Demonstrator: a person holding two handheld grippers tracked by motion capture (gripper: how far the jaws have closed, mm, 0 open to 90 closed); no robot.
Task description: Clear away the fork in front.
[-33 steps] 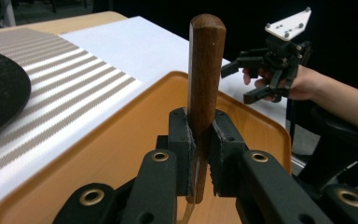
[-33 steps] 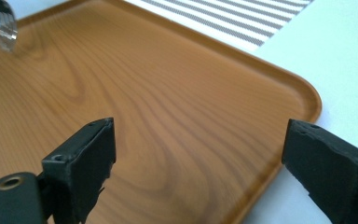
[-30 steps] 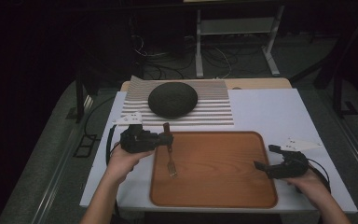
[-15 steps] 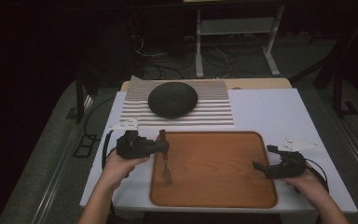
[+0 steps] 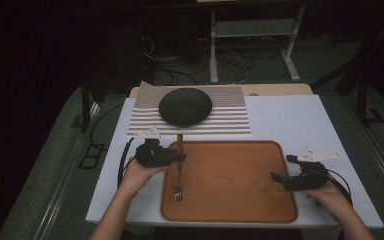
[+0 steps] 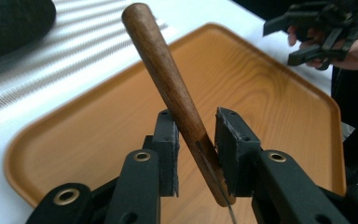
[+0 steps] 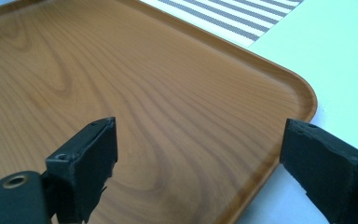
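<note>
A fork (image 5: 179, 172) with a brown wooden handle (image 6: 168, 79) lies along the left side of the wooden tray (image 5: 230, 175). Its tines rest on the tray near the front and its handle points away from me. My left gripper (image 5: 182, 157) reaches in from the left with the handle between its jaws (image 6: 196, 126). The jaws have just been opening, and the handle leans loosely between the pads. My right gripper (image 5: 281, 167) hovers open over the tray's right edge (image 7: 279, 84) with nothing between its jaws (image 7: 198, 135). It also appears far off in the left gripper view (image 6: 307, 32).
A dark domed object (image 5: 185, 106) sits on a striped mat (image 5: 230, 120) behind the tray. The white tabletop (image 5: 290, 115) surrounds both. Cables and a metal stand lie on the floor beyond the table.
The left hand has sunk and shifted left, lowering the fork onto the tray. Its jaws have spread around the handle. The right hand has stayed put.
</note>
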